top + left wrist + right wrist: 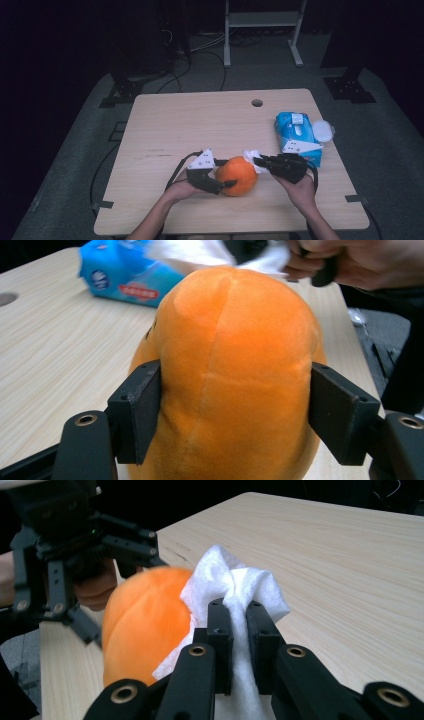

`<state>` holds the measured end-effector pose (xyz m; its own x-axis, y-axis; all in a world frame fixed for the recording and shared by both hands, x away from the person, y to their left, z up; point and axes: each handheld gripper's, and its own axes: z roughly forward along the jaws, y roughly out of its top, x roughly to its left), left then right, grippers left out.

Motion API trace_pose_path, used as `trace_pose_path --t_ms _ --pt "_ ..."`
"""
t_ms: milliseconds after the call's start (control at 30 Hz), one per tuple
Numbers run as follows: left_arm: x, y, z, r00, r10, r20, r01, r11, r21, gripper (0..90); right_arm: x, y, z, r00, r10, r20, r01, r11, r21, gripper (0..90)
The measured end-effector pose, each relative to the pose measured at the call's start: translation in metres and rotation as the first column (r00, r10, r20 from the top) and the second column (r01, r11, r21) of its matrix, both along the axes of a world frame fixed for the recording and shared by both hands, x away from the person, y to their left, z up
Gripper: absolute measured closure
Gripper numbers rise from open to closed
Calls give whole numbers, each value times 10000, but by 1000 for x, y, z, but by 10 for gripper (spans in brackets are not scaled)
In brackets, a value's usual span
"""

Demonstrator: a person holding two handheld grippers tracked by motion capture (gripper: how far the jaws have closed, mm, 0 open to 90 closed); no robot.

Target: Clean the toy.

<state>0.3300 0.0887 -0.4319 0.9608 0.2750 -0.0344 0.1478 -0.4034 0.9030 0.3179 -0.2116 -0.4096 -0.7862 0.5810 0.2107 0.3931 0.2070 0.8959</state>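
Pale wooden table (165, 120), frame centre: left gripper (226, 184) clamping orange plush (240, 175); right gripper (258, 161) pinching white wipe (251, 155) against its upper right.

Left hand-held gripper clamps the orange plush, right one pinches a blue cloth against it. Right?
Not quite: the cloth is white, not blue, as the right gripper view shows. The left hand-held gripper does clamp the orange plush; the right hand-held gripper pinches the cloth.

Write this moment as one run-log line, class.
left gripper: shut on orange plush toy | right gripper: shut on white wipe, at toy | wipe pack: on table
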Motion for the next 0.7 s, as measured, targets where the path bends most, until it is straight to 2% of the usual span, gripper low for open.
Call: trace_pose_path --t_ms 133,267,400,533,633,700 --pt "5 4 -2 9988 274 -395 -284 9993 -241 277 -1 4 1 10000 47 64 -47 10000 8 822" --pt "6 2 -1 9969 514 -597 -534 9981 -315 274 -6 10 6 9994 192 284 -193 9998 59 822" --pt "2 -4 -1 9975 506 -497 -519 9983 -247 270 -11 18 12 9972 469 578 -473 9989 62 821" --pt "-3 -10 0 9993 317 -222 -319 9994 -95 267 -17 26 15 9932 772 873 -772 9970 -33 819" --pt "-4 -12 -1 9996 236 -155 -237 9997 -39 267 -23 33 18 9880 911 1247 -872 9955 -362 818" --pt "-3 -10 -1 9996 196 -201 -197 9998 -76 268 -23 33 19 9869 915 1329 -859 9952 -472 818"
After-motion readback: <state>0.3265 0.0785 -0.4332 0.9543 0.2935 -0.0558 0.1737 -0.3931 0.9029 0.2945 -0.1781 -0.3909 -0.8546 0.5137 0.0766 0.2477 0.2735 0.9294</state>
